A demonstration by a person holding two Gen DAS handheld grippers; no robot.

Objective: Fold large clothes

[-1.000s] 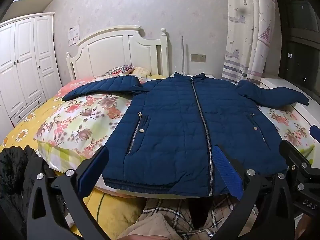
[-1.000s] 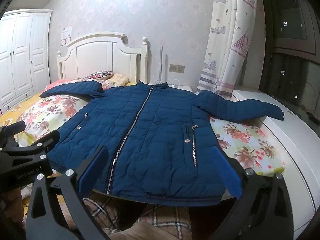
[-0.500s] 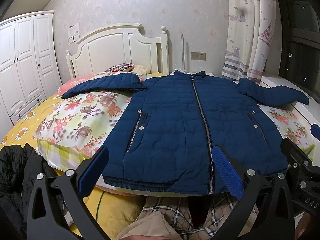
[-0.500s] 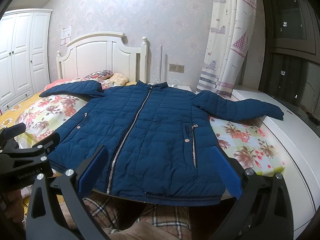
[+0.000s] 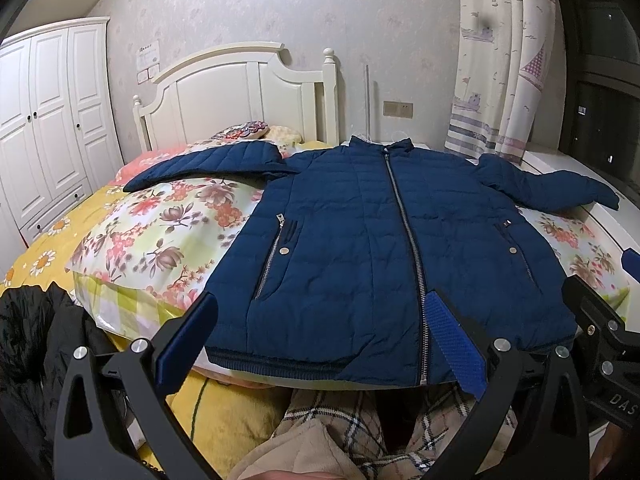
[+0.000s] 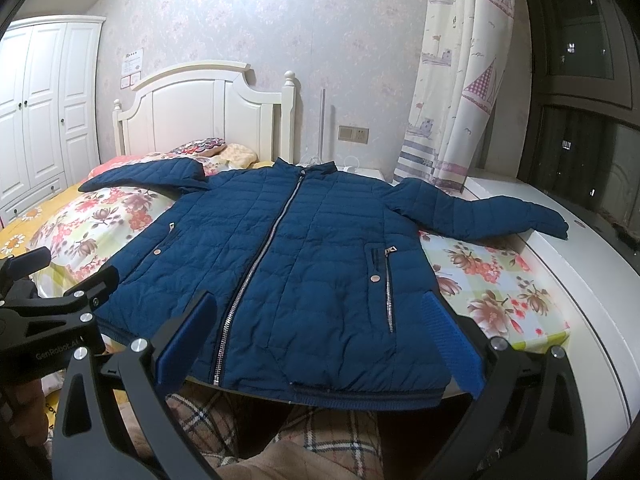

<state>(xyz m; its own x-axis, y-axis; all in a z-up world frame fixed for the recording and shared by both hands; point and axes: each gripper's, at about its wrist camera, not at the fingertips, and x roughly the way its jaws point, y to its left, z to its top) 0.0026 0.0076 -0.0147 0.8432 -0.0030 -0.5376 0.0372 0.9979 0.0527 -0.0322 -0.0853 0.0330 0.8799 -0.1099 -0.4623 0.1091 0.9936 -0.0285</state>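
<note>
A navy-blue quilted zip-front jacket (image 5: pixel 380 248) lies spread flat, front up and zipped shut, across the near end of the bed with the white wooden headboard (image 5: pixel 240 96). Its collar points toward the headboard and its ribbed hem hangs at the near edge of the mattress. One sleeve stretches out over the floral-print quilt (image 5: pixel 160 236) toward the wardrobe side; the other reaches across onto the white window ledge (image 6: pixel 560 248) beside the sailboat-patterned curtain (image 6: pixel 460 80).

The left hand-held gripper (image 5: pixel 320 344) hovers just short of the hem, its blue-padded fingers (image 5: pixel 454 342) spread wide with nothing between them. The right hand-held gripper (image 6: pixel 320 344) hangs in the same way beside it, fingers (image 6: pixel 452 344) spread apart and empty, framing the jacket's hem near the zip and the pocket on the window side. Neither appears to touch the fabric, though the fisheye view makes the gap hard to judge.

A black garment (image 5: pixel 28 352) lies heaped at the bed's near corner on the wardrobe side. Below both grippers shows beige plaid cloth (image 6: pixel 224 424).
</note>
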